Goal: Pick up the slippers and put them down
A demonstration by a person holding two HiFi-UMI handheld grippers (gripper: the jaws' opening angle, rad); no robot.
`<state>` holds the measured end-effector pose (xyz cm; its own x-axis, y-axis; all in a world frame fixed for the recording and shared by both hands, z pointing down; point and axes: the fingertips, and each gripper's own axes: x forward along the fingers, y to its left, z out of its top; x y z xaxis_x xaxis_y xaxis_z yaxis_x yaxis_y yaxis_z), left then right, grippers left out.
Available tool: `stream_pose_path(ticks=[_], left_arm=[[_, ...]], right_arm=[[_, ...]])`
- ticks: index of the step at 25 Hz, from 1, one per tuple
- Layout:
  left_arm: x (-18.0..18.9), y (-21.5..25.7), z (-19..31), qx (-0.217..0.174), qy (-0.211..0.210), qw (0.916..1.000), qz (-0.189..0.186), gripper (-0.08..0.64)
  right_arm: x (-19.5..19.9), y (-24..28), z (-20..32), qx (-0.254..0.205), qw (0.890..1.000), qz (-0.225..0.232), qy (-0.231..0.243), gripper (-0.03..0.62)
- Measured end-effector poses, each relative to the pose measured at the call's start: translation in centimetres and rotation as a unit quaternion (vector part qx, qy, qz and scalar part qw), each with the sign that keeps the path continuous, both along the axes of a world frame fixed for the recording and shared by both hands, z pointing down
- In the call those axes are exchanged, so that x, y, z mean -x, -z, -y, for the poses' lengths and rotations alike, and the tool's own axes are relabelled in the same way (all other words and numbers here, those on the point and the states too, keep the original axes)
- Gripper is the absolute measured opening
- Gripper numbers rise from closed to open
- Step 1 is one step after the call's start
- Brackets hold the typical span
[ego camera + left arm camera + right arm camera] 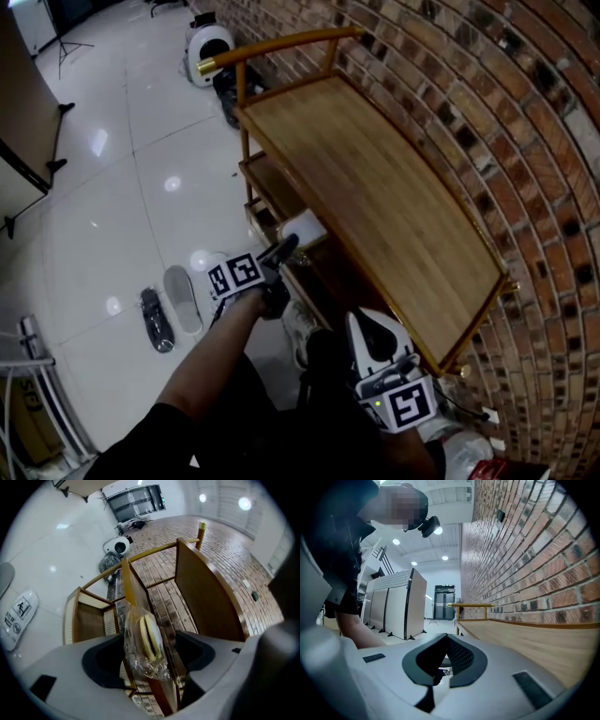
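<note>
Brick wall (525, 141) behind; bagged slippers (147, 637) stand upright mid-frame, loose between my left gripper's (149, 653) released jaws; right gripper (443, 660) clenched.

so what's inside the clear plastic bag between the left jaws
A pair of pale yellow slippers, pressed together. Folds of the clear plastic bag cover their lower ends.

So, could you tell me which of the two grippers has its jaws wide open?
The left gripper: its jaws stand wide apart, with the clear bag of slippers between them, while the right gripper has its jaws closed together.
</note>
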<state>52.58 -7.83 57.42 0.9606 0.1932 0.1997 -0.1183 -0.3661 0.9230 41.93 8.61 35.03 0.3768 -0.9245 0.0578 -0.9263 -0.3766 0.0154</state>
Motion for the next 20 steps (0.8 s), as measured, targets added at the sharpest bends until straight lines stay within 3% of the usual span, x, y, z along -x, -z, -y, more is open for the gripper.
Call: stream_pose_path(ticks=[3, 7, 14, 20], left_arm=[[-0.7, -1.2, -0.4, 0.024, -0.012, 0.9996, 0.007, 0.311], [-0.7, -0.3, -0.5, 0.024, -0.018, 0.9995, -0.012, 0.08], [1.6, 2.2, 1.0, 0.02, 0.01, 0.9989, -0.041, 0.064], [6.5, 4.8, 4.1, -0.017, 0.052, 0.9969, -0.056, 0.064]], right_arm=[[-0.1, -0.5, 0.2, 0.004, 1.0, 0.009, -0.002, 0.009], [0.0, -0.7, 0.3, 0.006, 1.0, 0.012, -0.001, 0.009], [0.8, -0.4, 0.6, 0.005, 1.0, 0.007, 0.012, 0.009], [2.0, 0.7, 0.9, -0.006, 1.0, -0.001, 0.03, 0.009]])
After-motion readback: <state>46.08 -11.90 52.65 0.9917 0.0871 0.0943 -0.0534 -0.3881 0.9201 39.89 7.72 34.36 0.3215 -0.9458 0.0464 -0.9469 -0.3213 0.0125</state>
